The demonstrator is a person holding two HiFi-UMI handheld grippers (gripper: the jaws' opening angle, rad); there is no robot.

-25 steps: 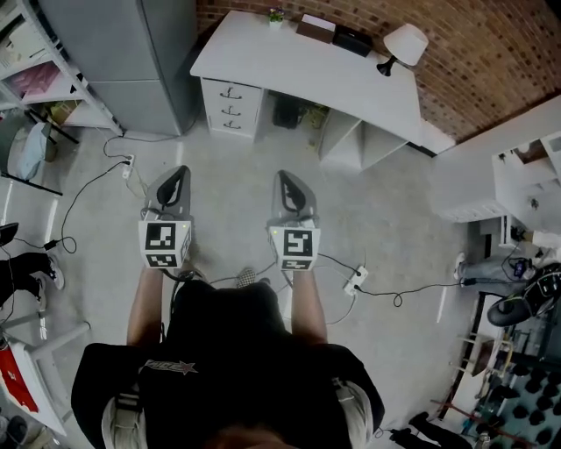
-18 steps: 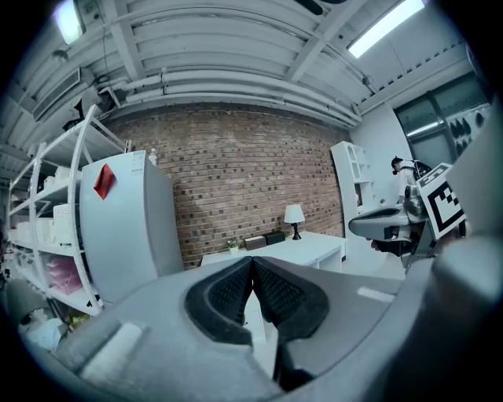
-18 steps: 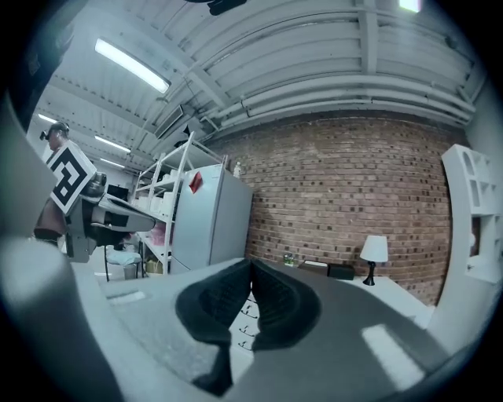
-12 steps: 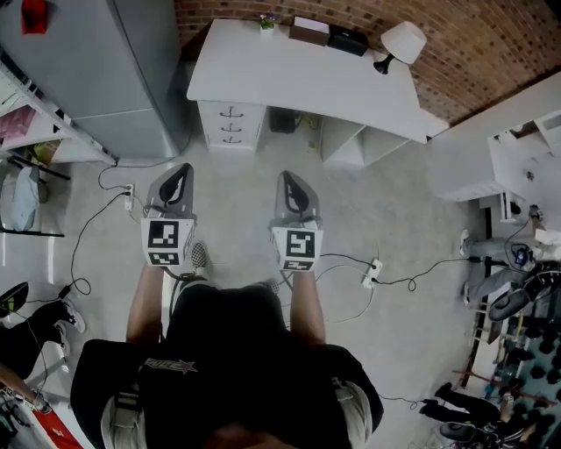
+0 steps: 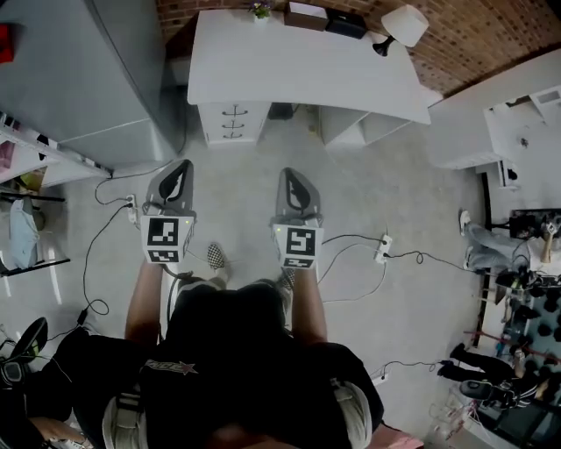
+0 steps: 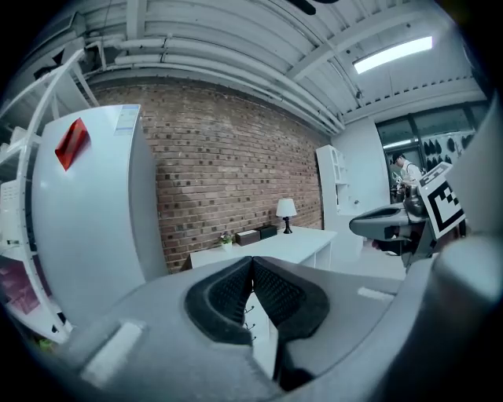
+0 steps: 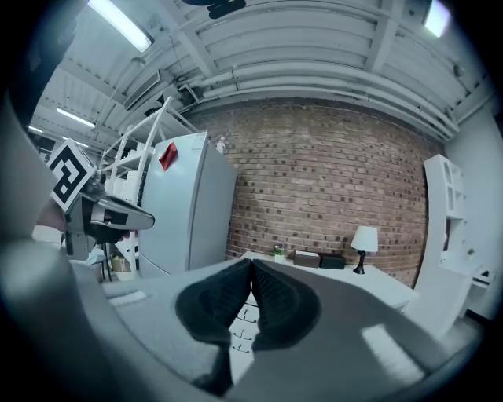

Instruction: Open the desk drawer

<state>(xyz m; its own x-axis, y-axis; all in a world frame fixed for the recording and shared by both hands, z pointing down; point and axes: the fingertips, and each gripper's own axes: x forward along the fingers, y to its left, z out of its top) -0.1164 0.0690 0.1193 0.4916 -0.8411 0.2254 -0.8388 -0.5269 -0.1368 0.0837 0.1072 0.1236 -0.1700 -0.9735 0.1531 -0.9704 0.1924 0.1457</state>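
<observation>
- Two grippers showed at lower centre: left gripper (image 5: 181, 167) and right gripper (image 5: 287, 174).
- One white bench (image 5: 298, 66) stood at top centre.
- Three drawers (image 5: 234, 123) were stacked under its left end.
- One lamp (image 5: 399, 26), one plant (image 5: 260, 10) and two boxes (image 5: 306, 15) sat on it.
- Two power strips (image 5: 383, 248) lay on the floor.

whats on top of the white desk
Along the back edge of the desk, by the brick wall: a small potted plant, a brown box, a dark box and a white-shaded lamp. The rest of the top looks bare. What the boxes hold cannot be seen.
</observation>
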